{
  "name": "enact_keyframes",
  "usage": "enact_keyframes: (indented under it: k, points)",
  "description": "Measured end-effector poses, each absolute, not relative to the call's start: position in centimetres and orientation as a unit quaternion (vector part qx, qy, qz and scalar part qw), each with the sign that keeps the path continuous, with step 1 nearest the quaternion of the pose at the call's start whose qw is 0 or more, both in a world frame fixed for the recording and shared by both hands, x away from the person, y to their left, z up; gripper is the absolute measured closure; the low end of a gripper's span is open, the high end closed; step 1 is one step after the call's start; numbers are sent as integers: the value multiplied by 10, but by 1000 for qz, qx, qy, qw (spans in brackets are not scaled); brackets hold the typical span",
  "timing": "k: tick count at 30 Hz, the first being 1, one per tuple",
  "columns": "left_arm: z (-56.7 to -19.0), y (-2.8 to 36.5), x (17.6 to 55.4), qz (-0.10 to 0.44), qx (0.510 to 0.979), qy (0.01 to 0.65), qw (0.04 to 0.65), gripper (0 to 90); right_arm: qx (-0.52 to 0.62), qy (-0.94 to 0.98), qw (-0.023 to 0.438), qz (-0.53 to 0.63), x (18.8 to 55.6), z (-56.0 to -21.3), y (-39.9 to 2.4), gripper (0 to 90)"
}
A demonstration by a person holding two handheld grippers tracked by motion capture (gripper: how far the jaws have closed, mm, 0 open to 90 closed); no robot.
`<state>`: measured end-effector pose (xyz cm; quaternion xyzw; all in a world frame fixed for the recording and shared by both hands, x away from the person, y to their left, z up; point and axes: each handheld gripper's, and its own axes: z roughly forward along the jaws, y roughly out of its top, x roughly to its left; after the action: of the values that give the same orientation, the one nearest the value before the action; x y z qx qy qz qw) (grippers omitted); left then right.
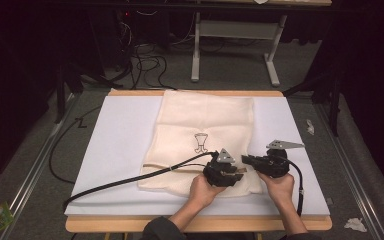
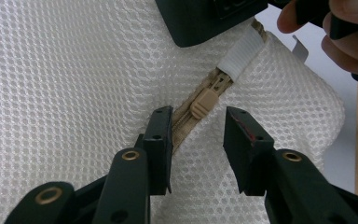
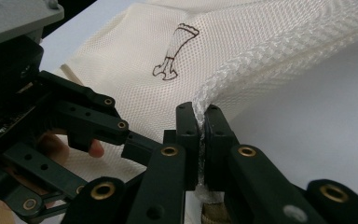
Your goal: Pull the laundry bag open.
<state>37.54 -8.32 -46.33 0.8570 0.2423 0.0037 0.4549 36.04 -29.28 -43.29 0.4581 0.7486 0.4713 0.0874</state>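
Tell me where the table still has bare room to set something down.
Free: the white sheet left of the mesh bag, and the strip right of it. Crowded: the bag's near right corner, where left gripper and right gripper meet.

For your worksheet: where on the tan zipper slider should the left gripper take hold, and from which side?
Grip the raised pull tab of the zipper slider, one jaw on each flank, coming along the zipper line. The left gripper already straddles it, open. The right gripper pinches the mesh bag edge, likely steadying it.
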Motion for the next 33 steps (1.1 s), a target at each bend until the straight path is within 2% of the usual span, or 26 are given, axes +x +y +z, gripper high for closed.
enact_keyframes:
  k: [3,7,17,33]
  points:
    - [-465,-84,377,2,856,244,456,625,456,748,83,475,361,-432,-291,882]
    - [-466,-84,378,-21,852,244,462,698,455,751,83,470,361,-433,-288,881]
    - [-461,-82,375,-38,848,232,474,765,456,755,90,462,363,-434,-288,881]
    - [-460,-82,375,-27,850,234,472,864,455,754,87,465,362,-437,-290,879]
